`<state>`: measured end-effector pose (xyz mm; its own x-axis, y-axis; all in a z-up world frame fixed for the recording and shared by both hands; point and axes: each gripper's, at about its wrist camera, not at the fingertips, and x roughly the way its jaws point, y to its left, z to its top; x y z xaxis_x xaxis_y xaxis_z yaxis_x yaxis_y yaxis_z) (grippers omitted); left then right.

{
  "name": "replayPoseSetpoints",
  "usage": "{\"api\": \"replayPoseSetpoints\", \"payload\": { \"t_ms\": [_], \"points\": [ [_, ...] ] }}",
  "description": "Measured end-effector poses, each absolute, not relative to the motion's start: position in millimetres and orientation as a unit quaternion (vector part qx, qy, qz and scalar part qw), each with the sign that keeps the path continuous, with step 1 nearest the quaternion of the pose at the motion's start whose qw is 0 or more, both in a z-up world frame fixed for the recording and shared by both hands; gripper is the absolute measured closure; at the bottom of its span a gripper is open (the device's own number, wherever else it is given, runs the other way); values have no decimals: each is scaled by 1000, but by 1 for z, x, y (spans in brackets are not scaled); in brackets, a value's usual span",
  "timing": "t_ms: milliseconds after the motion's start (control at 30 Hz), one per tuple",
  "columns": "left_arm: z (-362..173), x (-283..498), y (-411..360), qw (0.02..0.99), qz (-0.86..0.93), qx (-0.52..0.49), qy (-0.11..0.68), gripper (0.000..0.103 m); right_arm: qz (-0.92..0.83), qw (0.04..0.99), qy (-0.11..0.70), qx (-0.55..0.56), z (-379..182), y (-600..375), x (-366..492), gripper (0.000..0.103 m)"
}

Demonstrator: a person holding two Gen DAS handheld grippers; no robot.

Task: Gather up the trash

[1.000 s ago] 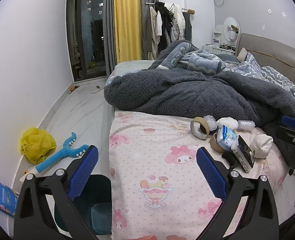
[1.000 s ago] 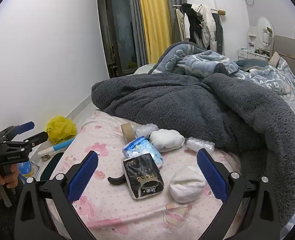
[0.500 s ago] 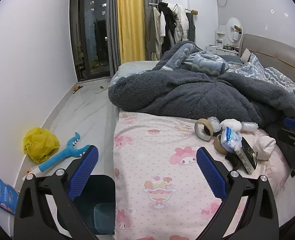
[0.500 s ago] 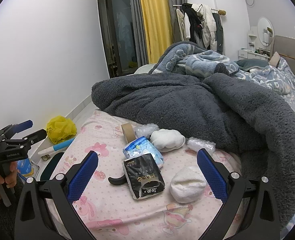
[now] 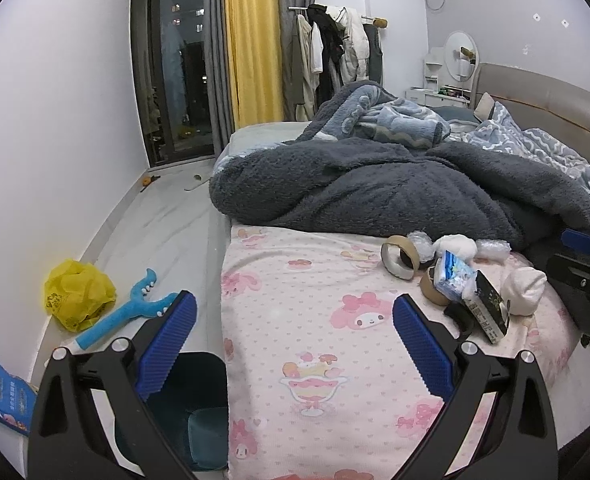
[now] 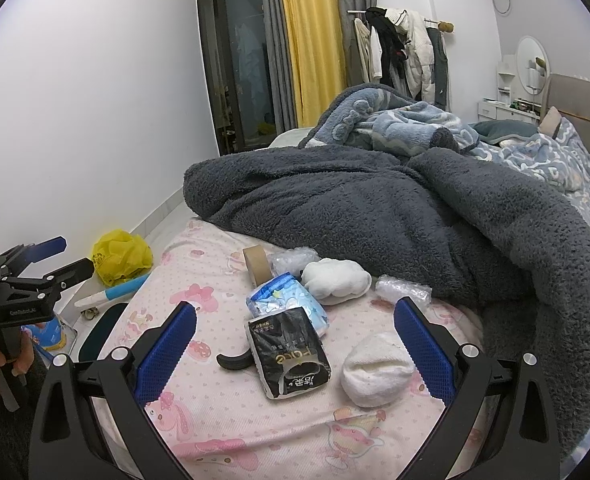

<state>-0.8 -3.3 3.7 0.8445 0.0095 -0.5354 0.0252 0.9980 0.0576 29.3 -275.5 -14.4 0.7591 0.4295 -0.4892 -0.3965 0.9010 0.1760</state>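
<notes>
Trash lies on the pink sheet [image 6: 223, 420]: a black packet [image 6: 289, 354], a blue-white packet [image 6: 285, 300], a cardboard tape roll [image 6: 257, 264], a white wad [image 6: 377, 364], a white fluffy wad [image 6: 337, 276], bubble wrap [image 6: 403, 290] and a black hook-shaped piece [image 6: 233, 361]. My right gripper [image 6: 293, 354] is open, with the black packet between its fingers' line of view. My left gripper [image 5: 293, 346] is open and empty over the bed's left edge. The same pile shows in the left wrist view around the black packet [image 5: 489, 306]. A dark teal bin [image 5: 187, 408] stands on the floor beside the bed.
A dark grey fleece blanket [image 6: 375, 208] is heaped behind the pile. On the floor lie a yellow plastic bag [image 5: 77, 292], a blue toy-like tool [image 5: 129, 312] and a blue snack bag [image 5: 3, 394]. The wall is close on the left.
The left wrist view has shifted slightly right and tilted up. The right gripper has barely moved. Both stay open.
</notes>
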Motion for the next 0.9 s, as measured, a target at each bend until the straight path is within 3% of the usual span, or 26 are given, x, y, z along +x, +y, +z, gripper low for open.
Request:
{"api": "replayPoseSetpoints", "payload": {
  "t_ms": [900],
  "points": [
    [3,0,-1,960,-7,15,279,3,219,938,266,32,-10,-275,26,3]
  ]
}}
